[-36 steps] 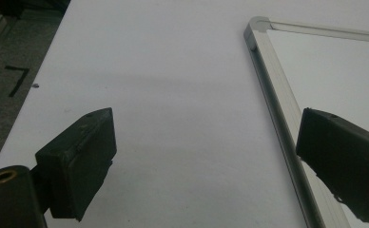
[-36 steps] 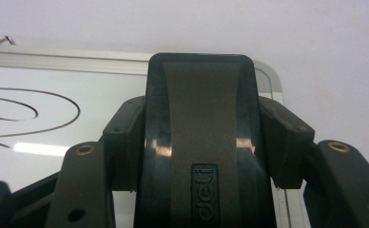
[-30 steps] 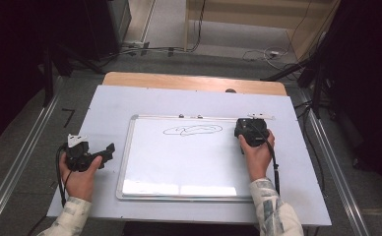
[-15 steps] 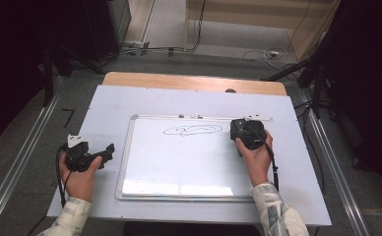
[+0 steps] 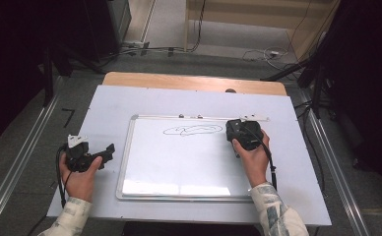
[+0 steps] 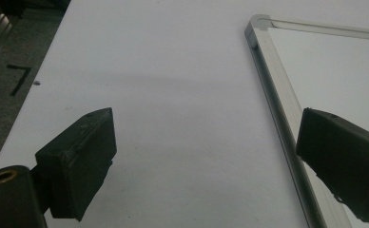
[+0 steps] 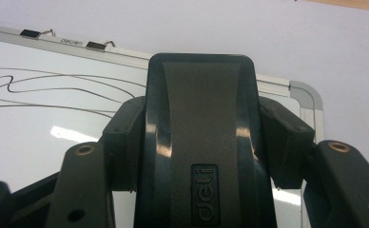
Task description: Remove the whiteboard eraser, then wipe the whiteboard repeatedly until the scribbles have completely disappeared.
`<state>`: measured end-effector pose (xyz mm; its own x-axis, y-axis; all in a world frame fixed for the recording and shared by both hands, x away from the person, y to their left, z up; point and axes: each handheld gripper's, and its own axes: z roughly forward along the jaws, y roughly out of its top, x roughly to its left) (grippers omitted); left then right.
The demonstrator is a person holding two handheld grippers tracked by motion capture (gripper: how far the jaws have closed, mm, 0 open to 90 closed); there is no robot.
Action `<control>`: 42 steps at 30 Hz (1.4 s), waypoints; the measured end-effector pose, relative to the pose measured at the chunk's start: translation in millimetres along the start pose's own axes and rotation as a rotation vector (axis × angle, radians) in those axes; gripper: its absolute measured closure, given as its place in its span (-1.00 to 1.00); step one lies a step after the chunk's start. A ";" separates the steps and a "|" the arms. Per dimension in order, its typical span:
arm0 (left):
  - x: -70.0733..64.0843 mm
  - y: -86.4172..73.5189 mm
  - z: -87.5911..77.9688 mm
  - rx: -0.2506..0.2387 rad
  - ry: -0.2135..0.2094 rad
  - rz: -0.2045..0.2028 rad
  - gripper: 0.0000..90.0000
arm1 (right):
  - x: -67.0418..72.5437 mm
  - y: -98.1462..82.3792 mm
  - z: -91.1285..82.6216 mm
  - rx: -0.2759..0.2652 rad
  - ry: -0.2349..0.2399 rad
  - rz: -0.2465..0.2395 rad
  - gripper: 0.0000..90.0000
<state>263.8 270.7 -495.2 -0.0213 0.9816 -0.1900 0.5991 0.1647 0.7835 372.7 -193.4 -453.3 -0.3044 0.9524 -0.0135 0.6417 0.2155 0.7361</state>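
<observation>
A whiteboard (image 5: 179, 167) with a silver frame lies flat on the white table (image 5: 130, 103). A thin black scribble (image 5: 191, 130) is drawn near its top edge, and its lines (image 7: 54, 90) run across the right gripper view. My right gripper (image 5: 237, 131) sits over the board's upper right part, just right of the scribble. It is shut on a black eraser (image 7: 201, 142), with a pad (image 7: 282, 137) pressed against each side. My left gripper (image 5: 108, 150) rests on the table left of the board, jaws wide open over bare table (image 6: 206, 156).
Two small clips (image 7: 94, 45) sit on the board's top frame, and a small white object (image 5: 255, 117) lies by its top right corner. A wooden strip (image 5: 194, 82) runs along the table's far edge. Metal rails and cables lie on the floor around the table.
My right gripper with the eraser has shifted a little to the left, toward the scribble. The left gripper has stayed still.
</observation>
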 end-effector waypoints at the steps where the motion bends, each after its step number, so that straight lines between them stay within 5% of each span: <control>1: 0.1 0.0 0.0 -0.001 0.000 -0.001 -0.85 | 0.6 0.0 0.4 -0.001 0.001 -0.001 -0.14; 22: 0.2 0.2 -0.3 -0.001 -0.001 0.002 -0.85 | 13.4 0.8 9.1 0.014 0.050 -0.040 -0.14; 42: 1.4 0.0 -1.2 -0.005 -0.004 -0.003 -0.85 | 19.3 7.1 40.0 0.062 0.036 -0.074 -0.14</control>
<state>262.9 272.1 -494.8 -0.0200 0.9807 -0.1945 0.5952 0.1680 0.7858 399.5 -164.9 -475.4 -0.3764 0.9255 -0.0412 0.6590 0.2987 0.6903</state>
